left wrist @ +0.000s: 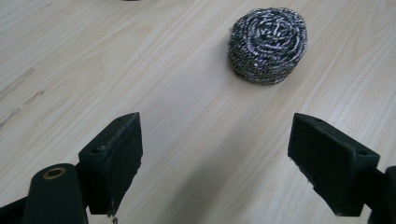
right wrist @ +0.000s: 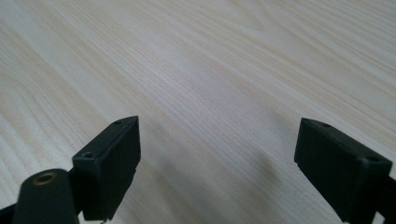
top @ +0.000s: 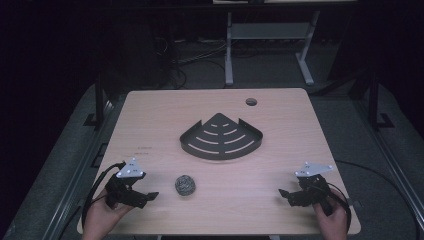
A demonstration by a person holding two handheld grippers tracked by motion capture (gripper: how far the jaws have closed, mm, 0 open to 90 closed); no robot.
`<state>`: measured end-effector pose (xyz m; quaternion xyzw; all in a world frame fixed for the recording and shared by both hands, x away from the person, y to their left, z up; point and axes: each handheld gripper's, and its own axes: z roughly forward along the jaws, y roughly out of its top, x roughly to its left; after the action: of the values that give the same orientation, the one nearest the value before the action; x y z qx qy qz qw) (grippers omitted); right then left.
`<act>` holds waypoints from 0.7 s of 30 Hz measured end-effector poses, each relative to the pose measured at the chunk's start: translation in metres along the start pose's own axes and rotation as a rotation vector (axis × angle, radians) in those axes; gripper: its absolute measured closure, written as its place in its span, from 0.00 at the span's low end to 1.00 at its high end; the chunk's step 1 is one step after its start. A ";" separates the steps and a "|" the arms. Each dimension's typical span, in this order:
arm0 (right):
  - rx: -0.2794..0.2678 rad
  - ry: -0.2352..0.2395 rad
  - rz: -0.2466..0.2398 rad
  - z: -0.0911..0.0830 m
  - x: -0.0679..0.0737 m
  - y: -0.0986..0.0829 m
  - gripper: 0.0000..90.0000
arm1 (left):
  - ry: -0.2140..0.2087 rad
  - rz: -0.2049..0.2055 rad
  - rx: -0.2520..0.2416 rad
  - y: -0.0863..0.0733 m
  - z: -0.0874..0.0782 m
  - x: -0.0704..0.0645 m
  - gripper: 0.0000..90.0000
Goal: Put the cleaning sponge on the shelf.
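Observation:
A round steel-wool scourer (top: 185,184) lies on the wooden table (top: 150,125) near its front left. My left gripper (top: 150,196) is held just left of it, open, with nothing between its jaws; in the left gripper view the scourer (left wrist: 268,44) sits ahead and a little right of the open gripper (left wrist: 217,161). A black fan-shaped slotted corner shelf (top: 221,137) rests flat at the table's middle. My right gripper (top: 283,194) is open near the front right edge, and the right gripper view has bare wood between the parted gripper (right wrist: 219,163) jaws.
A round cable hole (top: 251,102) is in the tabletop at the back right. A grey desk frame (top: 267,40) and loose cables stand on the dark floor behind the table. The person's hands (top: 102,220) come in at the front edge.

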<state>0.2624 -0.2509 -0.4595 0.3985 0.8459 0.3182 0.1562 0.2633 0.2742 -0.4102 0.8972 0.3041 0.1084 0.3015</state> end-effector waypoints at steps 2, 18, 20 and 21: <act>0.000 0.003 -0.001 0.001 0.000 0.000 0.16 | -0.005 0.009 0.001 0.004 0.002 -0.002 0.19; 0.003 0.010 0.000 0.000 0.002 0.000 0.16 | -0.067 0.070 0.038 0.035 0.027 -0.019 0.19; 0.003 0.011 -0.001 0.000 0.002 0.000 0.16 | -0.067 0.074 0.041 0.037 0.030 -0.020 0.19; 0.004 0.010 -0.001 0.001 0.002 0.000 0.16 | -0.070 0.079 0.046 0.037 0.031 -0.020 0.19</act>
<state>0.2616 -0.2491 -0.4599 0.3969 0.8474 0.3185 0.1511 0.2766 0.2234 -0.4119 0.9183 0.2602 0.0819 0.2867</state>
